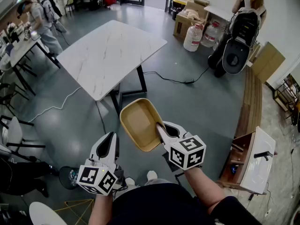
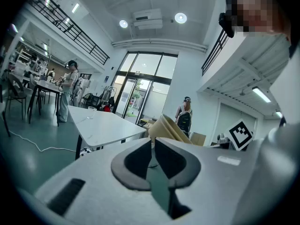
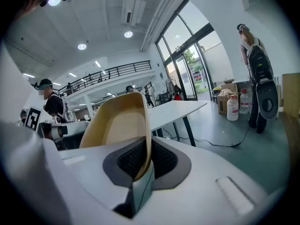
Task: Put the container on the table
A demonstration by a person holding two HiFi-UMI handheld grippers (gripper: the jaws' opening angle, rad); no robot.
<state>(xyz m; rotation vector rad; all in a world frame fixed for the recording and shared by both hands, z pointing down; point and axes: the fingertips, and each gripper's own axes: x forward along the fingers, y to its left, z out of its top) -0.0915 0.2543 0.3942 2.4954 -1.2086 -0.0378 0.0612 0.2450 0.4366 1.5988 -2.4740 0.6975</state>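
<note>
The right tool [image 1: 161, 127] is pinching the container [image 1: 138, 122] by its rim in mid-air; the counter [image 1: 110, 55] is lying ahead at eleven o'clock. The left tool [image 1: 110, 137] is hanging closed and empty.

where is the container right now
In the head view the tan container hangs mid-frame above the floor, its rim pinched in the right gripper, short of the near corner of the white table.

Bright ceiling lights, sharp, fisheye edges

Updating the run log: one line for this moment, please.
right claw: shut on container rim | left claw: shut, empty | container: short of table
</note>
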